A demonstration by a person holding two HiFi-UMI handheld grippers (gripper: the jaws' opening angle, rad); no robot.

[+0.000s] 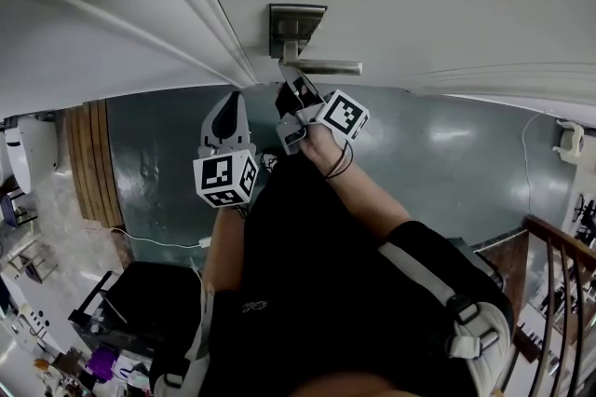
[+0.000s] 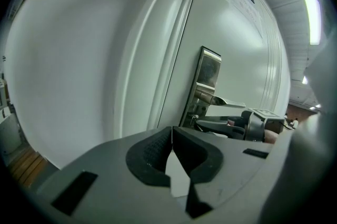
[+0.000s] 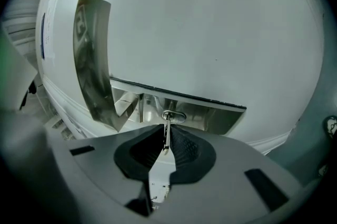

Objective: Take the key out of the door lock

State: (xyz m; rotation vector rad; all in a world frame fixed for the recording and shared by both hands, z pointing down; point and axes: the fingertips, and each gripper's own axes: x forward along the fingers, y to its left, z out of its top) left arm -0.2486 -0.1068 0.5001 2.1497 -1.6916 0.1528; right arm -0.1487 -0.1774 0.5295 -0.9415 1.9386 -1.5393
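A thin metal key (image 3: 166, 132) sticks out of the keyhole (image 3: 172, 115) in the steel lock plate (image 3: 210, 118) on the white door. My right gripper (image 3: 166, 138) is right up against the lock, with its dark pads pressed on both sides of the key. In the head view the right gripper (image 1: 296, 89) sits just under the lever handle (image 1: 326, 66) and the lock plate (image 1: 296, 24). My left gripper (image 1: 228, 111) hangs back to the left of it, away from the door. The left gripper (image 2: 171, 140) is shut with nothing in it. Its view shows the right gripper (image 2: 224, 124) at the lock plate (image 2: 207, 77).
The door frame's moulding (image 1: 200, 8) runs left of the lock. The lever handle (image 3: 92, 70) reaches out over the key's left side. Below lie a grey-green floor (image 1: 438, 153), a white cable (image 1: 158, 241), wooden boards (image 1: 88, 162) and a stair rail (image 1: 559, 265).
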